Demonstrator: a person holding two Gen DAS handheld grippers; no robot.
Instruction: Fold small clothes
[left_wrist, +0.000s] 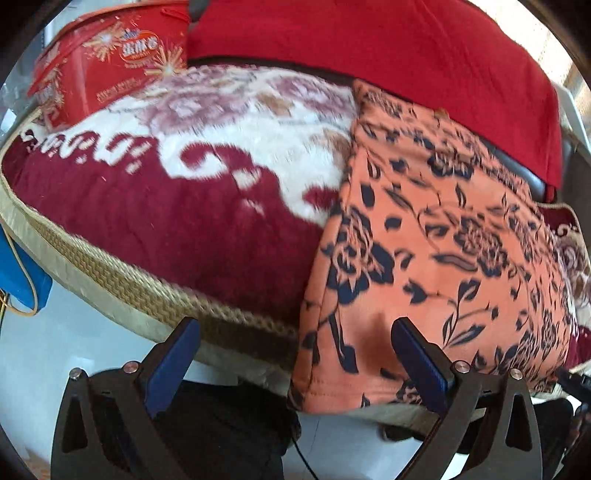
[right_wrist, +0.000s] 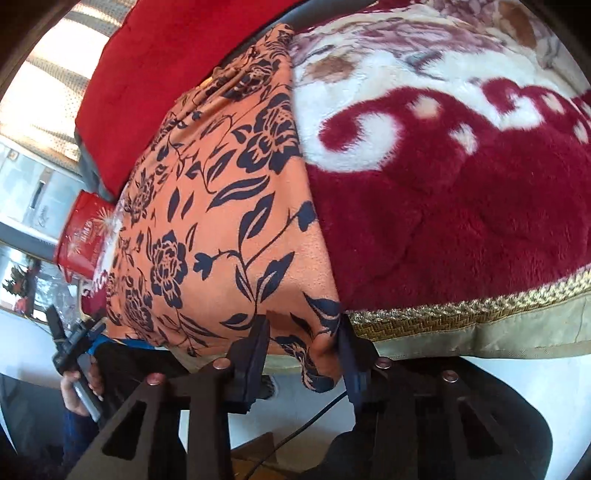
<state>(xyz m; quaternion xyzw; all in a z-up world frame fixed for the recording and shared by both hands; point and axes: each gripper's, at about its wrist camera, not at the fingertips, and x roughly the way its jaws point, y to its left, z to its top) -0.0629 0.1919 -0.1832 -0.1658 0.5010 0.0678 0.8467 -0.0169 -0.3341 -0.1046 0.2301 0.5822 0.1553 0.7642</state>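
Left gripper (left_wrist: 295, 363) agape; right gripper (right_wrist: 304, 354) clamping orange floral garment (right_wrist: 221, 206); red box (left_wrist: 107, 66) closed.

A plush blanket (left_wrist: 207, 206) in dark red and cream with a woven gold border fills the middle of the left wrist view, with a red printed box (left_wrist: 110, 70) at upper left, a bright red cloth (left_wrist: 388, 48) along the top, and something blue (left_wrist: 18, 273) at the left edge.
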